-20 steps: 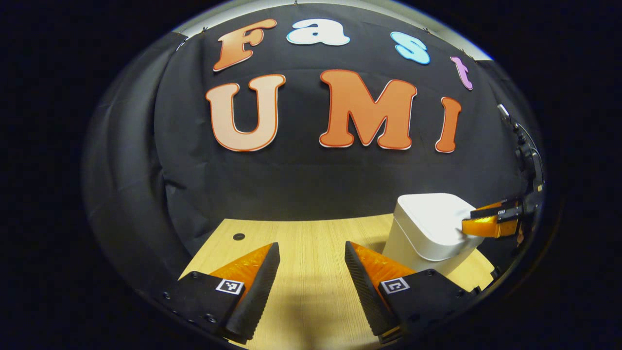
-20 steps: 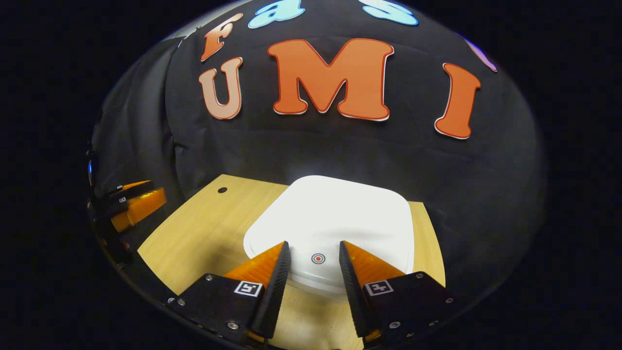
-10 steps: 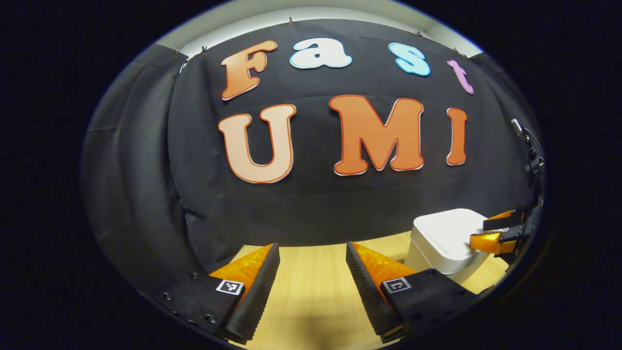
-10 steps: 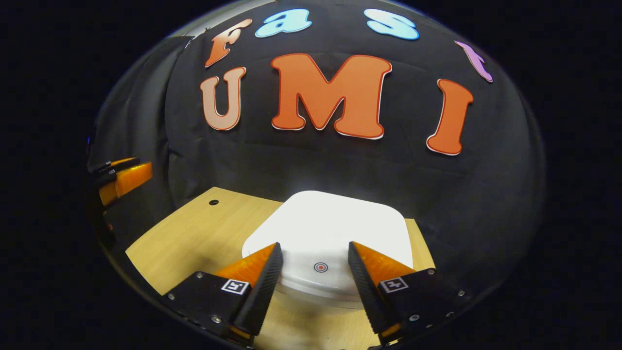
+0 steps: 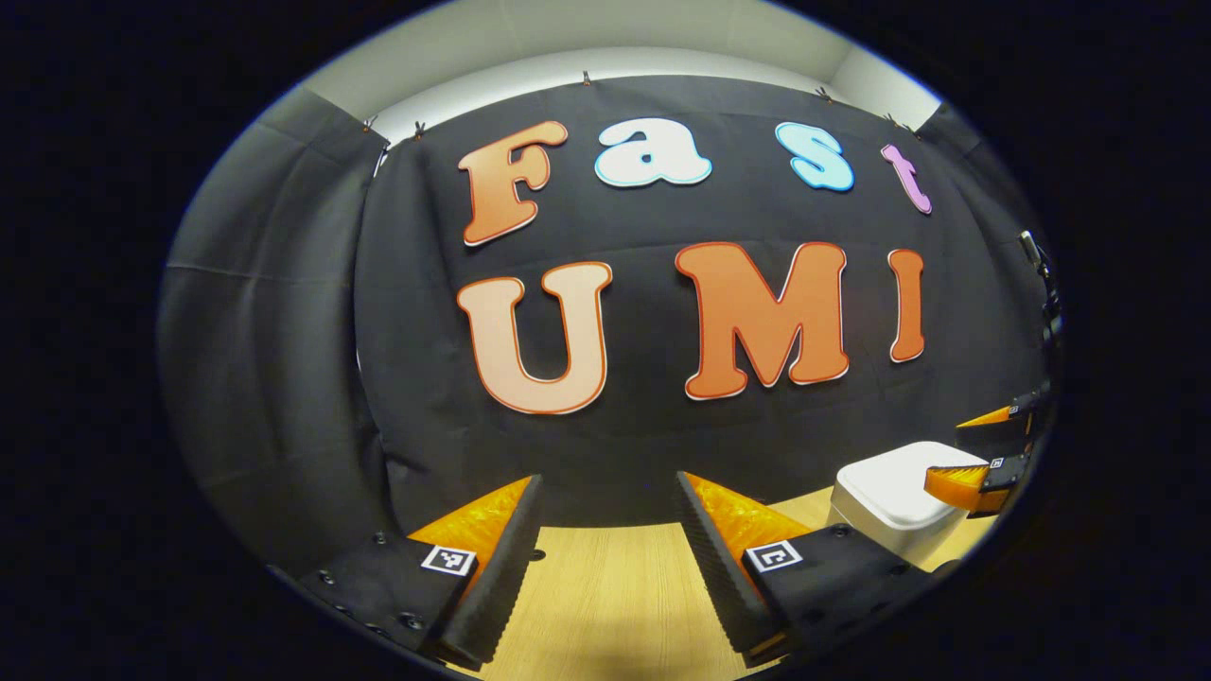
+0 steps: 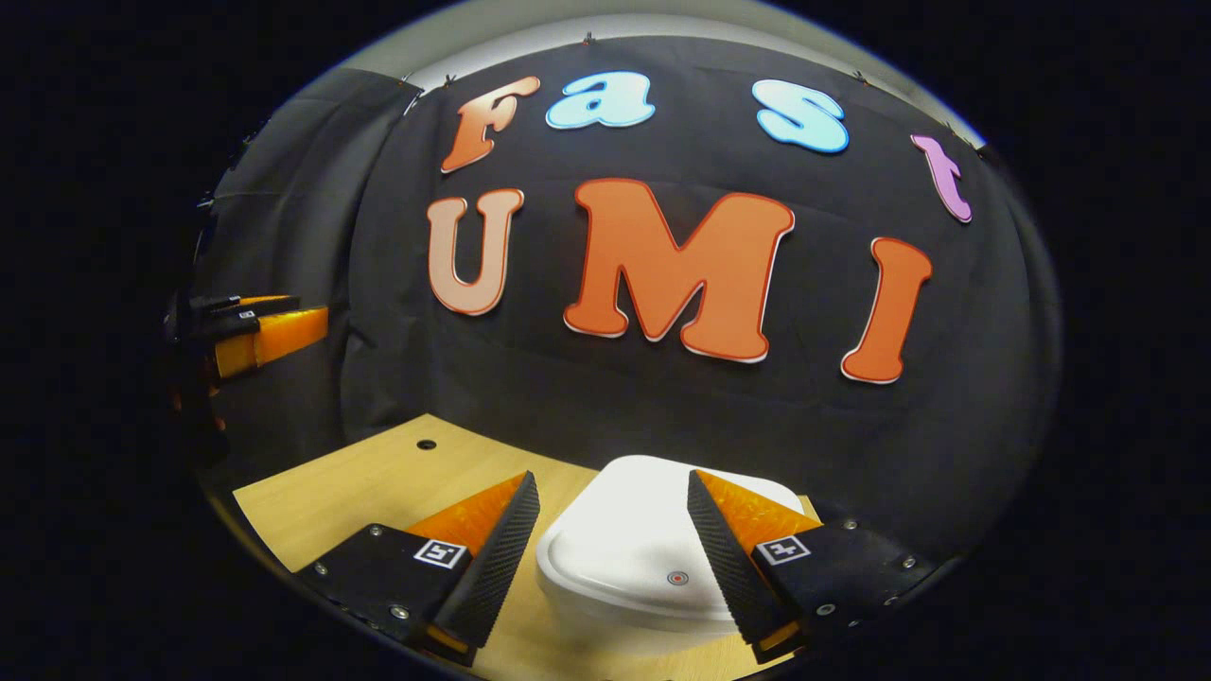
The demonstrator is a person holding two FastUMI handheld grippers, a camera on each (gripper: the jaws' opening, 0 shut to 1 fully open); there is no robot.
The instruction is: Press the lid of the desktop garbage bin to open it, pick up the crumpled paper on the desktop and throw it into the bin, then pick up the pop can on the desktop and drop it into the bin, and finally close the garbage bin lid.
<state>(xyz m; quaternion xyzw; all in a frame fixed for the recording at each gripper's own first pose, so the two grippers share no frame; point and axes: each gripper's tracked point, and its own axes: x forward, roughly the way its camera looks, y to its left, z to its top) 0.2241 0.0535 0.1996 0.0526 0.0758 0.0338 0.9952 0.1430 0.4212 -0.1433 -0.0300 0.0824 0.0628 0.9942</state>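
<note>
The white garbage bin (image 6: pixel 653 558) stands on the wooden desktop (image 6: pixel 378 482) with its lid down; a small red ring mark (image 6: pixel 677 577) sits near the lid's front edge. My right gripper (image 6: pixel 613 501) hangs open above and in front of the lid, its fingers apart and touching nothing. In the left gripper view the bin (image 5: pixel 894 497) is low at the right, with the right gripper (image 5: pixel 979 454) over it. My left gripper (image 5: pixel 605 497) is open over bare desktop, well left of the bin. In the right gripper view it (image 6: pixel 270 326) appears at the far left.
The desktop (image 5: pixel 615 596) has a small dark hole (image 6: pixel 426 444) near its back left corner. Its back edge meets the black cloth wall just behind the bin.
Both grippers have risen and tilted upward, so the bin sits lower in each view. The right gripper's fingers have spread wider and lifted off the lid. The lid stays down.
</note>
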